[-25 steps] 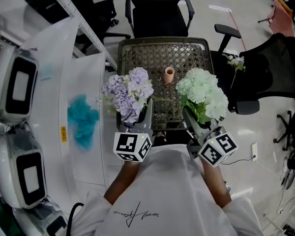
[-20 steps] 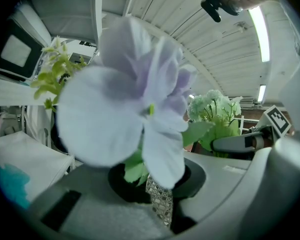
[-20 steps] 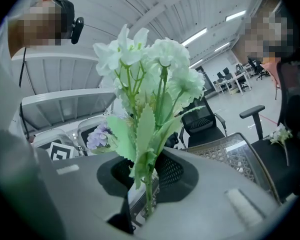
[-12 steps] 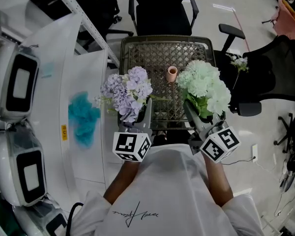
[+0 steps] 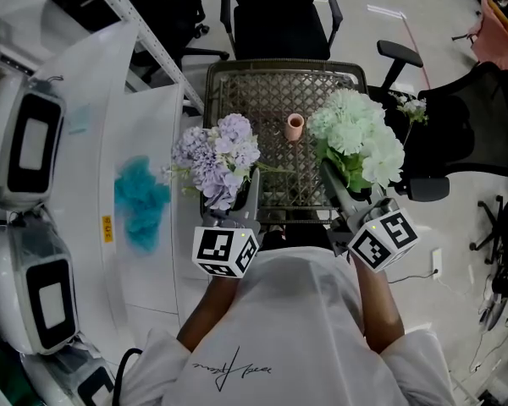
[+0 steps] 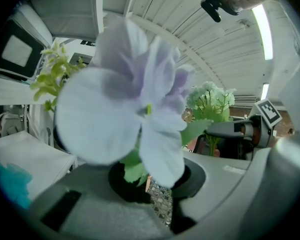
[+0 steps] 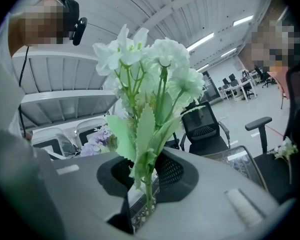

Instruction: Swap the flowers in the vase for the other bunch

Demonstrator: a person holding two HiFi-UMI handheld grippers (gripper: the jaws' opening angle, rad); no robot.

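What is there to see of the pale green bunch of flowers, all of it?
The pale green bunch is a cluster of ruffled mint-white blooms on thin green stems with serrated leaves; it looks artificial, perhaps fabric. It stands roughly upright, its stems clamped low down between the jaws of the right gripper, the only thing seen touching it. It is held over the right side of the lattice table, just right of the small pink vase, not in it.

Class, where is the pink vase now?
Head view: the pink vase stands on the woven table, between the purple bunch at left and the pale green bunch at right.
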